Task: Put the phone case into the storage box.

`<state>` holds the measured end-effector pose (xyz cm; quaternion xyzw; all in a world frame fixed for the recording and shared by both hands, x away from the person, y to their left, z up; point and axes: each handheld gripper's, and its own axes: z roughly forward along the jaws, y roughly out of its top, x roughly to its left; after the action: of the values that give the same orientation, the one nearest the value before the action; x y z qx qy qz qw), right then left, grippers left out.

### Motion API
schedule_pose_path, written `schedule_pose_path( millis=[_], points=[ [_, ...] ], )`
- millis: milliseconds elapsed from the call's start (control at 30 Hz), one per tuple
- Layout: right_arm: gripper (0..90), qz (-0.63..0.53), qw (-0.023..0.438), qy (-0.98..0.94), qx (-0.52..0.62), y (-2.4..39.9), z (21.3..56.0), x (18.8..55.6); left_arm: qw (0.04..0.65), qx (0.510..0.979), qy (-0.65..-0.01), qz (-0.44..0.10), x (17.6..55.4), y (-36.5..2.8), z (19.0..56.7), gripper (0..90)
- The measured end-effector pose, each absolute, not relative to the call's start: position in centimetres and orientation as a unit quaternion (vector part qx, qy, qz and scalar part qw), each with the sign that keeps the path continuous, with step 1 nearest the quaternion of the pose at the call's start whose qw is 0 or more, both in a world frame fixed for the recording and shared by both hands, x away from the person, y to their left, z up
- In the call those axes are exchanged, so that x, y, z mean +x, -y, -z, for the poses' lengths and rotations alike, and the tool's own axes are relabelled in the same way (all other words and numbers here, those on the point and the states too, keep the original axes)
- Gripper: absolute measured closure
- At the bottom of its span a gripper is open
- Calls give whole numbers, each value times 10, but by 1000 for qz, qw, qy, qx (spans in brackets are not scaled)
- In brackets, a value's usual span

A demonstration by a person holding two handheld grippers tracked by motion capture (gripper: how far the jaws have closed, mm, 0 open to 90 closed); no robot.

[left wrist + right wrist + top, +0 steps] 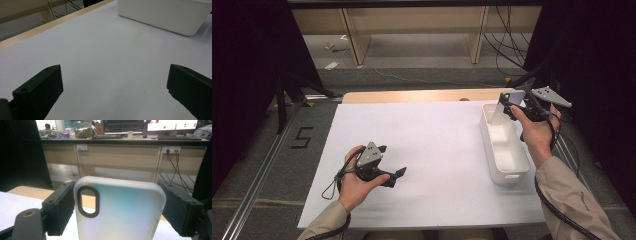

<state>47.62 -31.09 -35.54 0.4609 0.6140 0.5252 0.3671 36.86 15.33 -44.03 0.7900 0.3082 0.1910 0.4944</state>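
Evidently the frosted translucent phone case with the oval camera cut-out [120, 212] stands upright, clamped by its two long edges in the right gripper [512, 106], above the far end of the white rectangular plastic bin [507, 172], a hold suited to lowering it in or lifting it clear. Well apart, the left gripper [393, 172] rests released on the white table sheet [432, 145], jaws spread and holding nothing.
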Motion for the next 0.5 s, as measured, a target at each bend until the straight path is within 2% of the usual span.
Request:
schedule_pose_path(
  millis=[500],
  points=[
    [185, -525, 367, -613, 462, 309, 356, 482, 494, 791, -307, -191, 369, -153, 441, 0]
  ],
)
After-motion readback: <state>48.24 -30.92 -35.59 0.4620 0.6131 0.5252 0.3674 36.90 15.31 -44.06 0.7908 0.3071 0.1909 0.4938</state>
